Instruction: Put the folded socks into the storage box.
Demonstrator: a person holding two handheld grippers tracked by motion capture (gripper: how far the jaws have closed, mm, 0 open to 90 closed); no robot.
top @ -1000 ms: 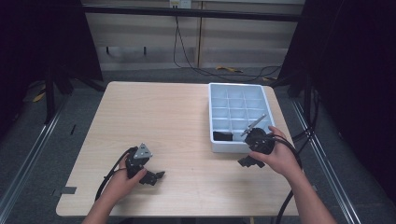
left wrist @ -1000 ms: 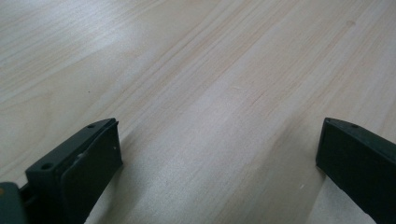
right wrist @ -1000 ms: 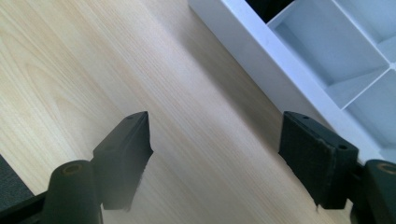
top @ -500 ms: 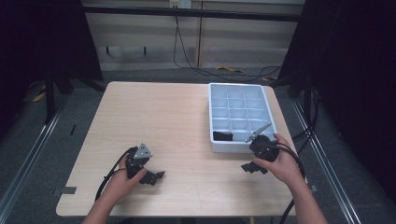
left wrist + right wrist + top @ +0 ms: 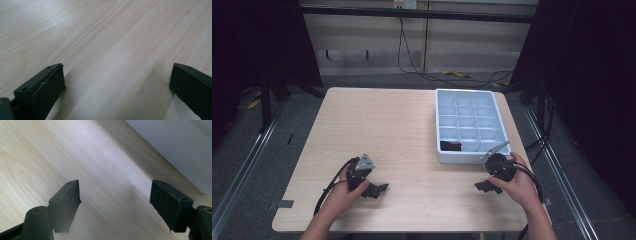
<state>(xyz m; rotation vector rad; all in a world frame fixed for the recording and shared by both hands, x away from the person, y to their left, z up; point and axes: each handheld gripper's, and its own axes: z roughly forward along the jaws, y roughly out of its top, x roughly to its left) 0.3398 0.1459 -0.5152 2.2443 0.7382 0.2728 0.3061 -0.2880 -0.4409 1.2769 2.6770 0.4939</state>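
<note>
In the high view a white compartment tray [image 5: 468,95] stands at the right of the wooden table [image 5: 392,130], with a small black object [image 5: 451,146] in its near-left cell. My left gripper [image 5: 377,190] rests low on the table near the front left, open, jaws pointing right. My right gripper [image 5: 483,186] sits just in front of the tray's near edge, open, jaws pointing left. The left gripper view has the left gripper [image 5: 117,82] spread wide over bare wood. In the right gripper view the right gripper [image 5: 115,200] is open over wood, beside the tray's wall [image 5: 180,147].
Black cables trail from both grippers toward the table's front edge [image 5: 402,231]. Dark frame posts and rails [image 5: 262,95] flank the table, and loose cables [image 5: 447,75] lie on the floor behind it.
My right gripper has moved back from the tray's near edge toward the person and down onto the table. The left gripper has stayed put.
</note>
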